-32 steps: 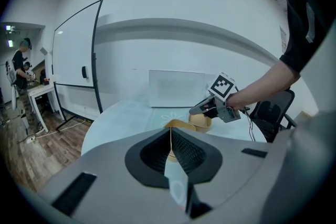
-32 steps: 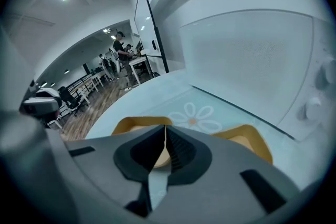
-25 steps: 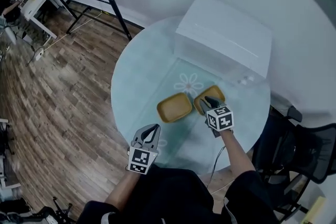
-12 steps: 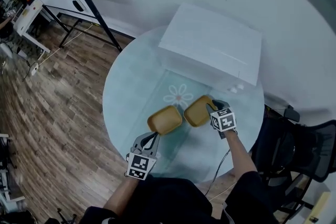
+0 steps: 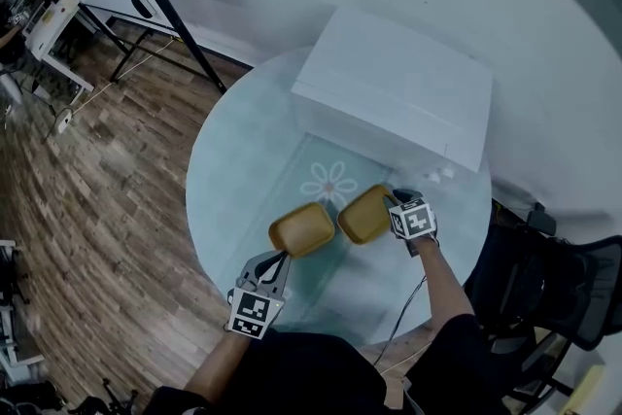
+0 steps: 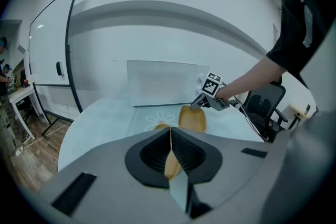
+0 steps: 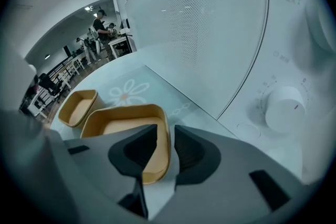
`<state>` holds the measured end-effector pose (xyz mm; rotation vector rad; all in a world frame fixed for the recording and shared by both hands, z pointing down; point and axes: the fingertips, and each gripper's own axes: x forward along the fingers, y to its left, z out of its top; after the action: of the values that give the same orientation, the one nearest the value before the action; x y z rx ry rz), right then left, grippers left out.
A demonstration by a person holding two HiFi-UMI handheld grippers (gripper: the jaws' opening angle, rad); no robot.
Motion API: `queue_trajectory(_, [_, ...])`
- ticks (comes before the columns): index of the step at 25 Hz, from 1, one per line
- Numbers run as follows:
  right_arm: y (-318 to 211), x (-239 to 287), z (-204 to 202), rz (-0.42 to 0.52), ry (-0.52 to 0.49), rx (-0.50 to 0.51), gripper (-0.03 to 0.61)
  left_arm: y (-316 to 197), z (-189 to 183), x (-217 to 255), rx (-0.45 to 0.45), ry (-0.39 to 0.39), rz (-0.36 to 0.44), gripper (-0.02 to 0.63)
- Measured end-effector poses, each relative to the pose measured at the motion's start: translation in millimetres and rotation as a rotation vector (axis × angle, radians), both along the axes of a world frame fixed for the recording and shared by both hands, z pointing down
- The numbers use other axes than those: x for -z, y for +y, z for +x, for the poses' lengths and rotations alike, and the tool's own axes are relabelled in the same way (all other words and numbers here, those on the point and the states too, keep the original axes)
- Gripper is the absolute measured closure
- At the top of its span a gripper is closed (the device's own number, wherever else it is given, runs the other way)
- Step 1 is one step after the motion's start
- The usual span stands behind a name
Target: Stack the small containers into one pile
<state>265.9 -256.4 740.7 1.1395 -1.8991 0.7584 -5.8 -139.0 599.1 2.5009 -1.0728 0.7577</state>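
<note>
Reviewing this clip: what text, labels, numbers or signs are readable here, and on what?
No readable words or numbers.
Left marker cube, right marker cube: square code patterns, no letters.
Marks by the dial on the white appliance: too blurred to read.
Table: flower print only.

white box [image 5: 398, 83] behind, open table [image 5: 228, 180] left

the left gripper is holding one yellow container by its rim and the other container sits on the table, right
Wrong gripper: the right gripper holds that container by its rim, as the right gripper view shows. The left gripper is shut on nothing. The other container does sit on the table.
</note>
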Motion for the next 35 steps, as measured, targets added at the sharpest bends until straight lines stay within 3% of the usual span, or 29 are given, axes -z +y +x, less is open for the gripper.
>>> queue_trajectory(5, [2, -8, -2, -0.04, 0.024, 0.028, 0.468, 0, -1, -3, 0.01, 0.003, -0.014, 0.597])
queue_trajectory(8, [2, -7, -1, -0.038, 0.048, 0.037, 0.534, -1, 1, -4, 0.011, 0.009, -0.017, 0.597])
queue_trajectory(15, [8, 1, -2, -0.047, 0.016, 0.012, 0.541, 3, 0, -3, 0.01, 0.015, -0.015, 0.598])
queue_trajectory(22, [13, 31, 1, 0.001, -0.038, -0.045, 0.543, 12, 0, -3, -0.003, 0.019, -0.015, 0.597])
queue_trajectory(35, [21, 92, 10, 0.103, -0.051, -0.083, 0.543, 30, 3, 13, -0.029, 0.033, 0.034, 0.597])
